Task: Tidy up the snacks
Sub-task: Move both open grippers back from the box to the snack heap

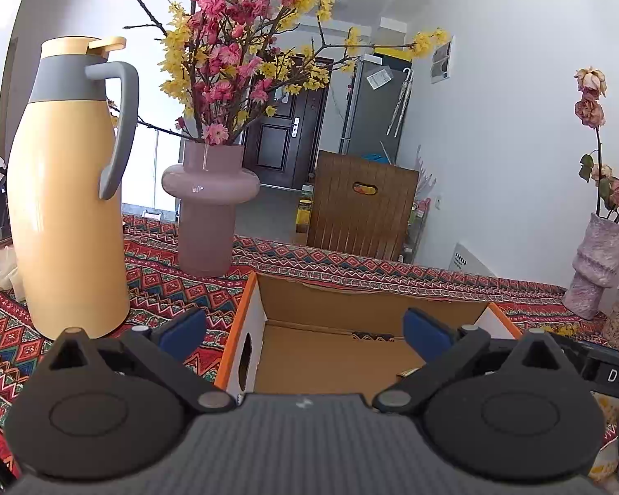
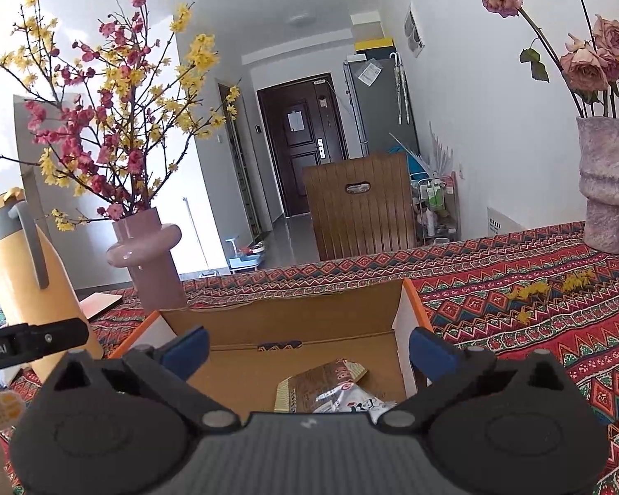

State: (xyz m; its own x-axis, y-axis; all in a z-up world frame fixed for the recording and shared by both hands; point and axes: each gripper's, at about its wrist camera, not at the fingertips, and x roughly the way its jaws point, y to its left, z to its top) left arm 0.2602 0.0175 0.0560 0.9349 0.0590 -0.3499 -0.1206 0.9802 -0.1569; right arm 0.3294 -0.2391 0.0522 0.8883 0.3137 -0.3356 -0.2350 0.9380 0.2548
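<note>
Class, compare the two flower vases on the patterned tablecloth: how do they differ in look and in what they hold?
The smooth pink vase is glossy with a bulging ring below its neck; the mottled vase looks rough and matte, with a stepped body.
The smooth pink vase holds branches of yellow and deep pink blossoms; the mottled vase holds faded, drooping roses.
Both stand upright on the tablecloth, beyond the cardboard box.

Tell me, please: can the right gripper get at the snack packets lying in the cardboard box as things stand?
Probably yes. The right gripper hangs open right above the snack packets, the cardboard box has no lid over it, and nothing stands between the fingers and the packets.
</note>
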